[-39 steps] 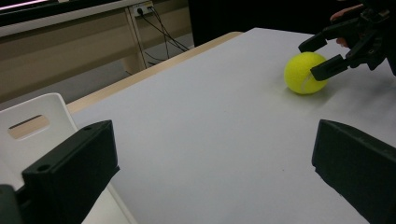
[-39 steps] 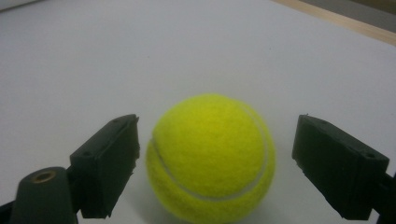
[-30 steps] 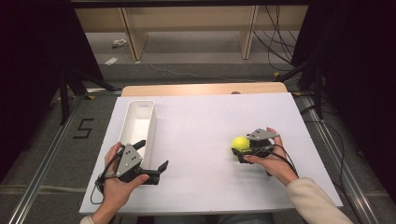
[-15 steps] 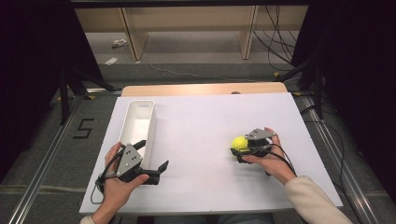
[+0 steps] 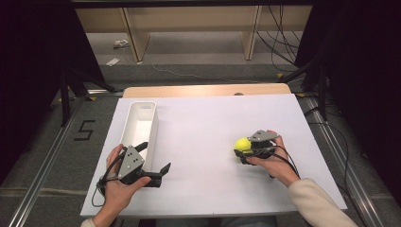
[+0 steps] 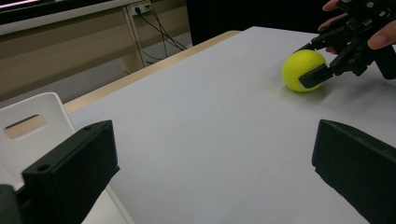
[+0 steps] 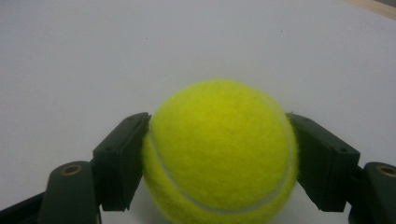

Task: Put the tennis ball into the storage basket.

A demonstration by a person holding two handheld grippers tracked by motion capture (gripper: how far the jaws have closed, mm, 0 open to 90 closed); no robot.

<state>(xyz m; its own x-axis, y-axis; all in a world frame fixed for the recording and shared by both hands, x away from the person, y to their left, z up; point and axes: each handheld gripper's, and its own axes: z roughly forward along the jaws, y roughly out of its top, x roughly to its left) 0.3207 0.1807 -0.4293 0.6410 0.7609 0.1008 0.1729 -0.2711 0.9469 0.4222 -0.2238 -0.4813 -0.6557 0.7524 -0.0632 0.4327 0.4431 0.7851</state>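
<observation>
Fuzzy felt tennis ball [image 7: 219,151], matt white table [image 5: 203,123], smooth plastic bin [image 5: 137,124]

On the desk [image 5: 213,118], the bin [image 5: 139,124] lies far left by my left gripper [image 5: 152,161]; the ball [image 5: 243,144] sits right, between my right gripper [image 5: 240,150] fingers [image 7: 122,158].

In the right gripper view the bottom edge cuts off the underside of the tennis ball [image 7: 219,154], so where it meets the table [image 7: 93,56] cannot be seen, and the right tool [image 7: 219,161] itself is clipped at both lower corners. In the left gripper view the white bin [image 6: 32,126] runs off the left edge behind a black jaw, and the left tool [image 6: 210,172] is cut by the bottom edge. In the high view the small scraps on the floor [image 5: 118,52] beyond the table are too small to identify, and the person's sleeve [image 5: 319,205] leaves the picture at the bottom
</observation>
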